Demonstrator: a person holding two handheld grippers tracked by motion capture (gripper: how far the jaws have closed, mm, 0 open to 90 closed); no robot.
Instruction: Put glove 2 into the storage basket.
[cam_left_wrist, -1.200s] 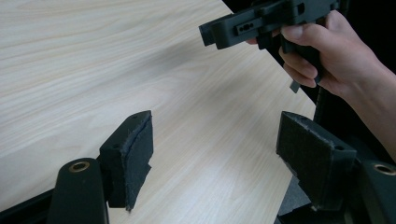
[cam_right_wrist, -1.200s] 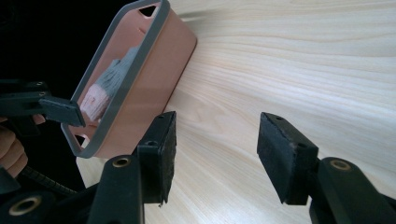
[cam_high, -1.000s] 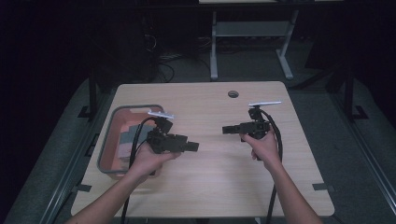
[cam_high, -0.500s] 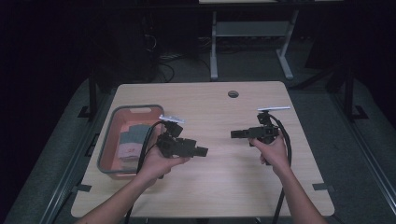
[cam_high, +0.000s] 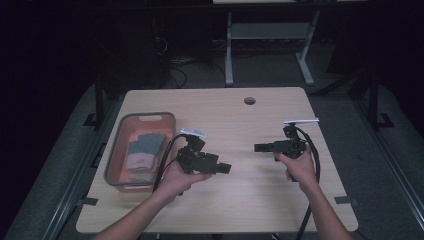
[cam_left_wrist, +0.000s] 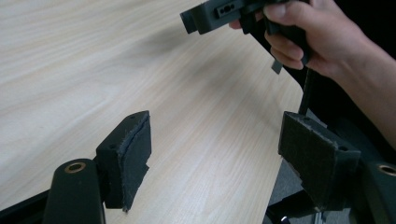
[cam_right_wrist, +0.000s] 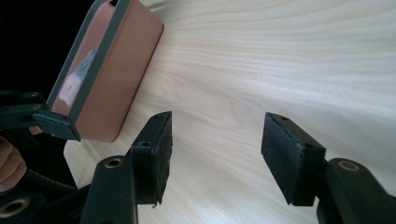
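Two black two-jaw tongs are over the light wooden counter (cam_high: 235, 200), both standing wide apart at the jaws and holding nothing. Your left tongs (cam_high: 226, 168) hover just right of the shallow orange plastic bin with the grey rim (cam_high: 170, 131); your right tongs (cam_high: 258, 147) face them from the counter's right half, well apart. The work appears to concern the bin's contents: folded grey-green and pink cloth pieces (cam_high: 143, 150) lying flat inside it, at the counter's left edge.

To do the step well, turn the left tongs towards the bin, come down over the rim from above, and close on one cloth edge only. Keep the trailing black cables (cam_high: 167, 155) off the rim, which they cross closely.

Nothing else stands on the counter besides a small round cable hole (cam_high: 249, 101) at its far edge; the path is unobstructed
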